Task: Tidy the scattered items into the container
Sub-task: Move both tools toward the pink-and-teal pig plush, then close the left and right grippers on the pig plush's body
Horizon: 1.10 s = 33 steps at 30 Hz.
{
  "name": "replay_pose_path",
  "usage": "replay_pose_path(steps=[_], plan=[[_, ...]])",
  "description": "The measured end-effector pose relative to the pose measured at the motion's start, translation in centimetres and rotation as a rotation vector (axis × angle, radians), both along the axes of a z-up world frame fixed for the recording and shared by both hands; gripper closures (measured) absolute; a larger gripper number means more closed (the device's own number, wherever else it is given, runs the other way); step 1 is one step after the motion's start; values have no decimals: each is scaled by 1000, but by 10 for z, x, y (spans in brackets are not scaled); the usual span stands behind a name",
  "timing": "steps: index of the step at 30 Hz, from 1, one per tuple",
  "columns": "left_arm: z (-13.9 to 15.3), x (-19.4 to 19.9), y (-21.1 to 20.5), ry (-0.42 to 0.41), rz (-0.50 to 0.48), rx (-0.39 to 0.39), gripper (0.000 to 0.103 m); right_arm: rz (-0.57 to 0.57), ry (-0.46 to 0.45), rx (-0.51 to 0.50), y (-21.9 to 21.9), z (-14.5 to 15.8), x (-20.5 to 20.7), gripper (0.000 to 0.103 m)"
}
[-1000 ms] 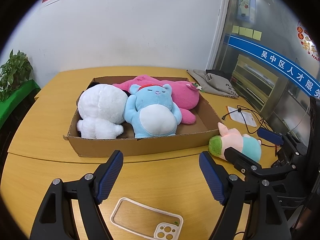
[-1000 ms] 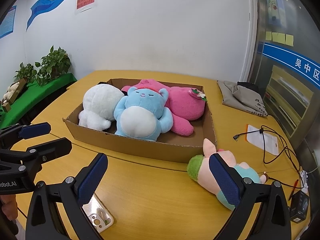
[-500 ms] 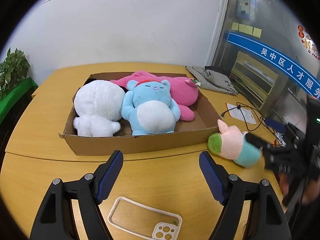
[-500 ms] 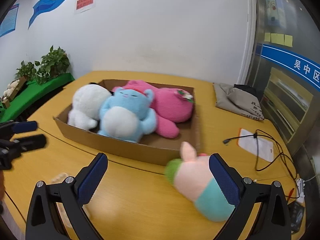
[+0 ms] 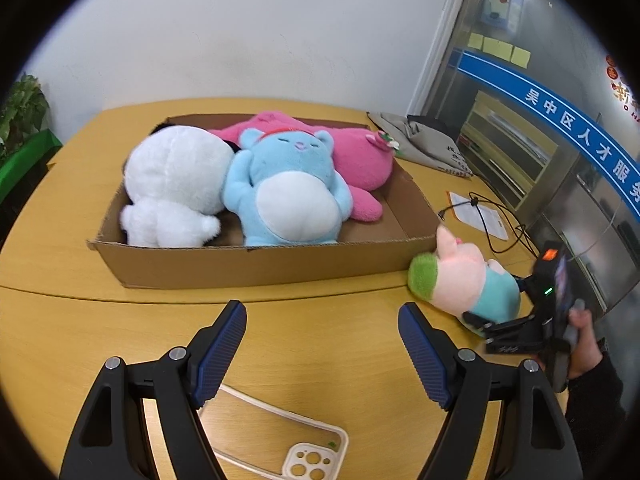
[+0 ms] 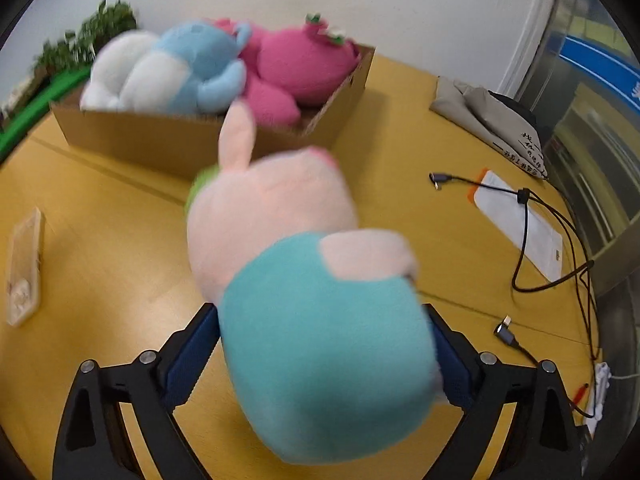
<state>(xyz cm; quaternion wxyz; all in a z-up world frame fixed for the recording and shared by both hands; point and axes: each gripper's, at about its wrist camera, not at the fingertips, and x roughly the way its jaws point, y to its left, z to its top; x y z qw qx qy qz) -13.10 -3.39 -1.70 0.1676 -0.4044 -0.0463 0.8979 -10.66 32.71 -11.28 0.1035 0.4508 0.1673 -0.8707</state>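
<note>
Right gripper (image 6: 320, 352): the pig plush (image 6: 304, 280) (pink head, teal body, green snout patch) sits between its two blue pads, one at either flank of the teal body; the frame is motion-blurred, so firm contact is likely but not certain. In the left wrist view the same plush (image 5: 464, 284) lies on the yellow table (image 5: 320, 340) just beside the front right corner of the cardboard box (image 5: 256, 264), with the right gripper (image 5: 516, 320) closing in from the right, held in a hand (image 5: 580, 344). Left gripper (image 5: 322, 352): jaws spread wide, nothing between them, hovering above the table short of the box. Box contents, count three: one white plush (image 5: 176, 188) at left, one blue bear plush (image 5: 288, 196) in the middle, one pink plush (image 5: 360, 156) behind and to the right. One clear phone case (image 5: 276, 440) lies flat on the table under the left gripper, partly hidden by its left finger. Right of the box: one grey cloth bag (image 6: 488, 120) with dark printed characters too small to read, one white packet (image 6: 520, 224), black cables (image 6: 552, 264) looped over it. Blue band (image 5: 560, 120) on the glass wall reads 吴中区人才服…, cut off at the edge. Four yellow sticky notes (image 5: 500, 48) above it. Green plant (image 5: 20, 108) at far left.
</note>
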Motion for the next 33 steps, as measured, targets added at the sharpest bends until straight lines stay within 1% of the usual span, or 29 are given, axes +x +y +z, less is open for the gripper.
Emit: replay_pose_path(steps=[1, 2, 3, 5, 6, 8, 9, 10, 12, 14, 16, 18, 20, 22, 24, 26, 29, 33], plan=[[-2, -1, 3, -5, -6, 2, 25, -18, -4, 24, -2, -6, 3, 12], [-5, -3, 5, -11, -10, 5, 25, -40, -2, 6, -1, -7, 6, 13], [-7, -3, 7, -16, -12, 9, 25, -59, -1, -33, 1, -4, 9, 17], [-12, -6, 13, -33, -24, 23, 25, -93, -10, -135, 0, 2, 22, 21], [-14, -8, 16, -40, -32, 31, 25, -95, -10, -153, -5, 3, 29, 22], [-20, -12, 23, -51, -46, 52, 25, -96, -9, -188, -21, 4, 45, 22], [-22, -12, 25, -59, -53, 64, 25, -98, -14, -219, -28, 4, 51, 22], [-26, -14, 28, -74, -65, 83, 25, -103, -26, -273, -35, 4, 58, 22], [-37, -19, 36, -118, -92, 123, 25, -108, -51, -368, -47, 4, 71, 22], [-48, -24, 41, -155, -108, 165, 25, -117, -65, -426, -56, 3, 79, 22], [-62, -31, 45, -209, -115, 208, 25, -116, -84, -493, -64, 2, 84, 22], [-72, -36, 45, -249, -116, 252, 25, -110, -91, -518, -71, 1, 87, 22], [-75, -37, 45, -255, -117, 286, 25, -106, -90, -538, -77, 2, 90, 22], [-71, -37, 45, -246, -116, 273, 25, -91, -89, -560, -84, 4, 93, 22], [-64, -36, 47, -229, -129, 243, 32, -85, -75, -552, -89, 8, 95, 22], [-54, -36, 45, -211, -134, 234, 36, -81, -56, -558, -94, 14, 95, 22], [-29, -38, 45, -168, -154, 212, 40, -71, -15, -569, -97, 30, 94, 22], [21, -51, 52, -70, -202, 193, 41, -58, 82, -573, -101, 64, 86, 22]])
